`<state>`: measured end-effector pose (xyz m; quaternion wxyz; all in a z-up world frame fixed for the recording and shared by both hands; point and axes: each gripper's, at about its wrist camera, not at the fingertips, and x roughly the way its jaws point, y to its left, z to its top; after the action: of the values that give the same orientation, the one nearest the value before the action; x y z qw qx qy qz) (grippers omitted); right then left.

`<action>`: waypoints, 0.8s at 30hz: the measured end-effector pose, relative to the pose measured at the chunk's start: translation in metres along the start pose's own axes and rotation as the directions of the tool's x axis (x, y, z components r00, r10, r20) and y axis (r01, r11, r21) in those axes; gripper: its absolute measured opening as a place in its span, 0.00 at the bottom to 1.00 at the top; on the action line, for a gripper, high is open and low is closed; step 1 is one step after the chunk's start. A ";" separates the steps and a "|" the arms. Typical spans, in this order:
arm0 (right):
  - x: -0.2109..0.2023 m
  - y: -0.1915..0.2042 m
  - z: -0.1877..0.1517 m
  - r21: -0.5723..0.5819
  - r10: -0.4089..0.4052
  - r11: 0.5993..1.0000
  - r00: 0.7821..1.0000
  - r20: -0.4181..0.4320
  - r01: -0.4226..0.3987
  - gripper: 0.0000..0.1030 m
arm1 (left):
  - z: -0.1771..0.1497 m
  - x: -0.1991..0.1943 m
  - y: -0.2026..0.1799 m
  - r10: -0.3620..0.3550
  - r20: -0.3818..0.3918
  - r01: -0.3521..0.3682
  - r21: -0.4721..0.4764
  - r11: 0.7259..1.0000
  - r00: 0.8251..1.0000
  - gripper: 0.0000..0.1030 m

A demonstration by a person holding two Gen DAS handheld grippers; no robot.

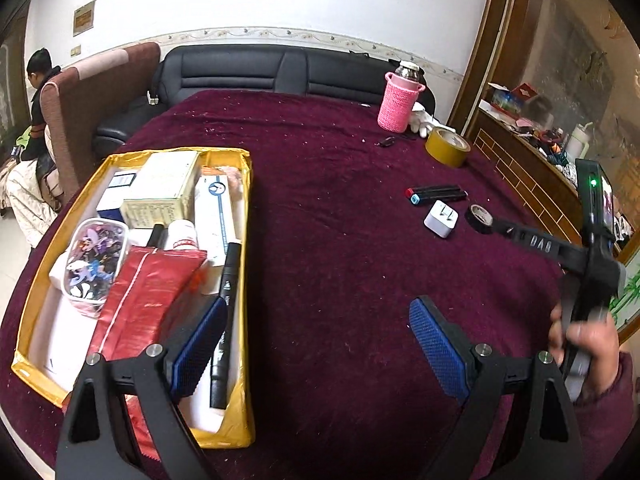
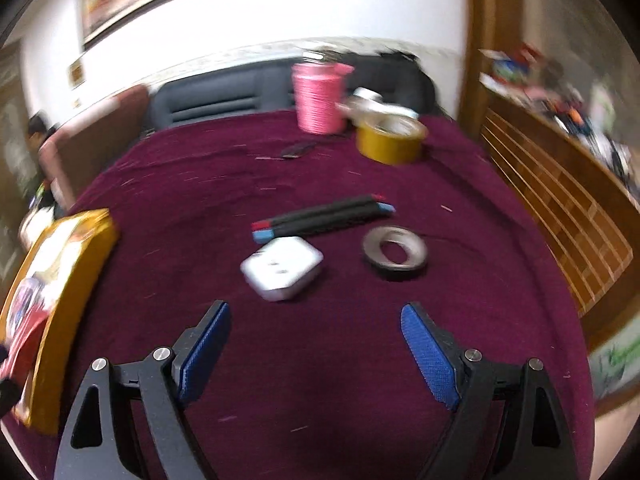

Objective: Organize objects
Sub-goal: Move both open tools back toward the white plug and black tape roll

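Note:
An open yellow box [image 1: 176,152] lies on the maroon cloth at the left, packed with a clear tub of clips [image 1: 94,264], a red packet [image 1: 140,304], a black marker [image 1: 226,320] and cartons. My left gripper [image 1: 316,308] hangs open and empty, its left finger over the box's right edge. On the cloth lie two black markers [image 2: 324,216], a white charger plug [image 2: 282,272] and a black tape roll [image 2: 394,254]. My right gripper [image 2: 316,308] is open and empty, just short of the plug. The right wrist view is blurred.
A yellow tape roll [image 2: 390,140], a pink knitted bottle [image 2: 318,100], a small black item [image 1: 386,143] and a white glove [image 1: 424,120] sit at the far edge. A black sofa [image 1: 240,72] is behind, a wooden cabinet [image 1: 520,168] at the right, a seated person [image 1: 40,92] far left.

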<state>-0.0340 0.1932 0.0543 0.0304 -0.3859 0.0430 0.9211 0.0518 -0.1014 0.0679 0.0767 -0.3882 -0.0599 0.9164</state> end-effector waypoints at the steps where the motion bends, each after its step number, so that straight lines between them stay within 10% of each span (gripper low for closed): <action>1: 0.006 -0.017 0.004 0.034 -0.018 0.999 1.000 -0.011 0.018 0.87 | 0.001 0.002 0.000 -0.002 -0.005 0.002 0.001 1.000 1.000 0.89; 18: 0.098 -0.047 0.034 0.042 -0.001 0.999 0.992 -0.130 0.006 0.86 | 0.041 0.070 -0.085 -0.064 -0.036 0.070 0.214 0.974 0.997 0.89; 24: 0.097 -0.052 0.031 0.062 0.041 0.997 0.994 -0.101 -0.034 0.61 | 0.054 0.108 -0.110 -0.087 -0.080 0.103 0.231 0.968 0.993 0.89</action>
<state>-0.1197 0.2505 0.0039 0.0225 -0.4305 0.0797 0.8988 -0.0509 0.0237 0.0478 0.1677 -0.4045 0.0328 0.8984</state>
